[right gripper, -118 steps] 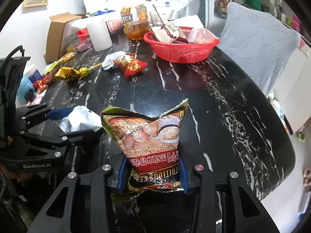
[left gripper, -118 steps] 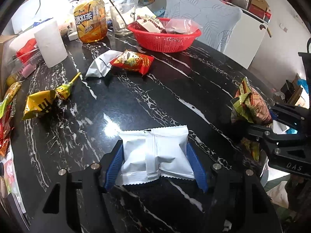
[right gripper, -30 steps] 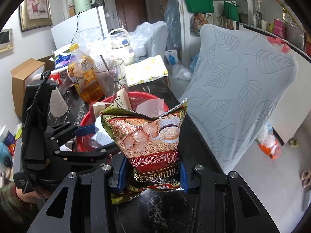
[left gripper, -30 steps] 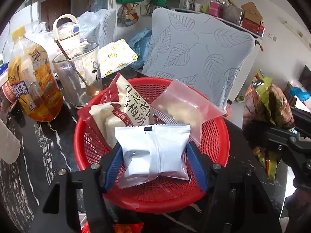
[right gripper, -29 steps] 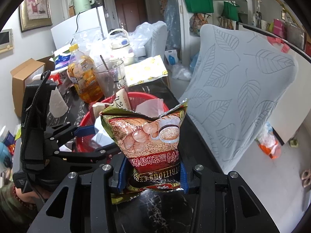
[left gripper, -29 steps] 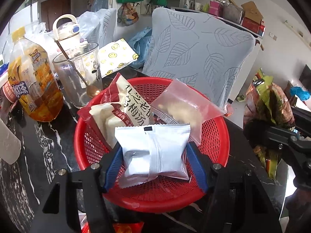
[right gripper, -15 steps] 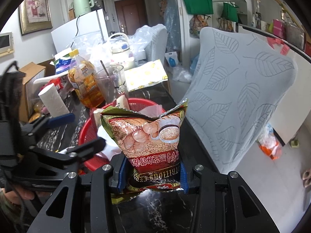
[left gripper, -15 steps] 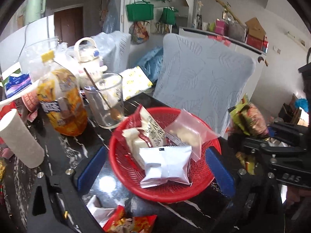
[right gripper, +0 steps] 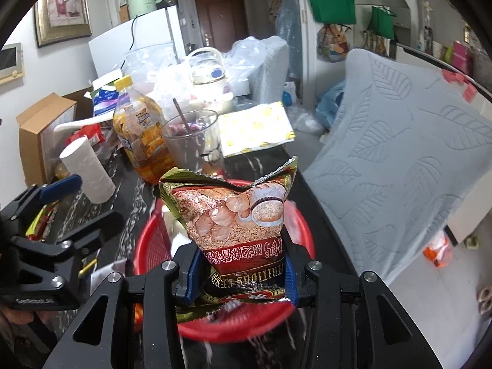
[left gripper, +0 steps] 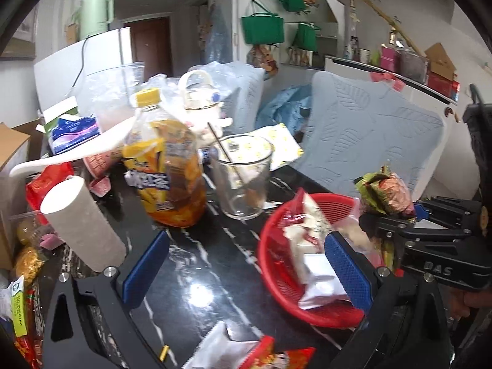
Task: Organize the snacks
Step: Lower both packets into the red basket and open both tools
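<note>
**Jaws pinching the cereal bag hang over the basket**

Jaws of the right gripper point(right gripper: 241, 272) pinch the lower part of the cereal bag point(right gripper: 236, 215), which stands upright between the blue pads with its torn top uppermost and its long axis running up and away from the jaws. Directly beneath and beyond it lies the red basket point(right gripper: 147, 246) on the dark marble worktop point(left gripper: 196, 264); the bag's lower edge appears to sit over the near rim, so the drop looks to be straight down and slightly forward.

Jaws of the left gripper point(left gripper: 246, 264) stand spread wide, having just been opening, with nothing between them. The white packet point(left gripper: 319, 283) lies in the basket, behind the right-hand blue pad, among other wrapped snacks. Since this gripper is empty and off to the basket's left, the right hand is the nearer one for the next placement.
</note>
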The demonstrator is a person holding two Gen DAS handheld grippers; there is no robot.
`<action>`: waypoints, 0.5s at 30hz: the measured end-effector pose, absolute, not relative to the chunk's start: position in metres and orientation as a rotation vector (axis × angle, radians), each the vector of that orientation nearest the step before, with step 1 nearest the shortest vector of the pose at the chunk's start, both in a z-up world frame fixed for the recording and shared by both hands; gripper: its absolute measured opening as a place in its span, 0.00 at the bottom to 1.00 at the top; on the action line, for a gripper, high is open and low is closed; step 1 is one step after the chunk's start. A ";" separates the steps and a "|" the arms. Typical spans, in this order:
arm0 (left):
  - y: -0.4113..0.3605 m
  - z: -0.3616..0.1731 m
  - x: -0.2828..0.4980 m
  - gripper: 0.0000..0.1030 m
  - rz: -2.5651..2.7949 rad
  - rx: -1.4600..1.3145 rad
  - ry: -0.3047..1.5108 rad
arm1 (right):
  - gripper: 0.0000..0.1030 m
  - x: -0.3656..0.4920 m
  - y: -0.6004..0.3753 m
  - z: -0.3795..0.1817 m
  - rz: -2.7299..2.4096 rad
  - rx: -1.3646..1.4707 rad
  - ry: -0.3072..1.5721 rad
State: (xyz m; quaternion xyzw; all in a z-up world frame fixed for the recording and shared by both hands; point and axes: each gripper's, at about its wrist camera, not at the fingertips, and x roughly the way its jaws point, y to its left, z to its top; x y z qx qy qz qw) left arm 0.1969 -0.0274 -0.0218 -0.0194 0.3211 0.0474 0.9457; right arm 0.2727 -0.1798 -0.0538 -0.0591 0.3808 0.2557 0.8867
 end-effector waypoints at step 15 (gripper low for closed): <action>-0.015 -0.030 0.201 0.99 0.121 -0.047 0.678 | 0.40 0.305 -0.140 -0.091 0.472 -0.295 0.781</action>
